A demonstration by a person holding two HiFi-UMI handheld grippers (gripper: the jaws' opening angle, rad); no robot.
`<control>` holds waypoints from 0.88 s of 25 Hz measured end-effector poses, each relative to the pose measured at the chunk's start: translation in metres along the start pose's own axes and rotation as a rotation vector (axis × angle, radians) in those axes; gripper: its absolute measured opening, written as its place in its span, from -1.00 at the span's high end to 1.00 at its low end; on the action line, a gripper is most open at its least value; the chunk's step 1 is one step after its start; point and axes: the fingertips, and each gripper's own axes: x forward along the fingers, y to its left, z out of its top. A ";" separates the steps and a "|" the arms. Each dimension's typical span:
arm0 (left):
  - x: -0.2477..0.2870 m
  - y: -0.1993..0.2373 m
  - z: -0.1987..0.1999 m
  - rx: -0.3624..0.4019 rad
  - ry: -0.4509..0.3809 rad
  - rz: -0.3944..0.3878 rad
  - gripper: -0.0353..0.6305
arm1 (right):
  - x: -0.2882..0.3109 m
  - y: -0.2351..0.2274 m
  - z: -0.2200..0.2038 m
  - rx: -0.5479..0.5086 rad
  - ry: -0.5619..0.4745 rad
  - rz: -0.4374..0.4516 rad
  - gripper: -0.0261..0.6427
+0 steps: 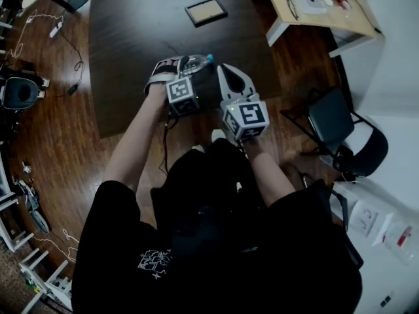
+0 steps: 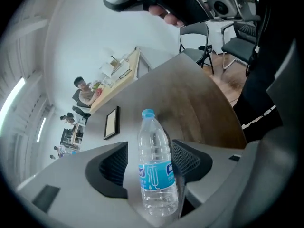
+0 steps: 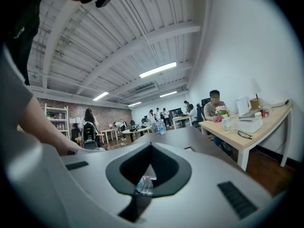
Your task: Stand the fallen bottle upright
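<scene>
Cannot see the base of the bottle (image 2: 154, 170): sunk behind the housing low between the left gripper's (image 2: 151, 148) fingers (image 2: 111, 167). Cannot read its blurred label. In the head view, masked by the marker cube (image 1: 182, 90) except cap and shoulder past those fingers. Through the right gripper (image 3: 151, 146), glimpsed only as a scrap beneath the fingertips. Cannot identify the small framed panel (image 1: 205, 11) far beyond the fingers.
</scene>
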 end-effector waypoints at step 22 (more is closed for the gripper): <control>0.053 -0.015 0.005 -0.020 0.126 -0.203 -0.01 | 0.007 -0.023 -0.005 0.018 0.011 -0.002 0.86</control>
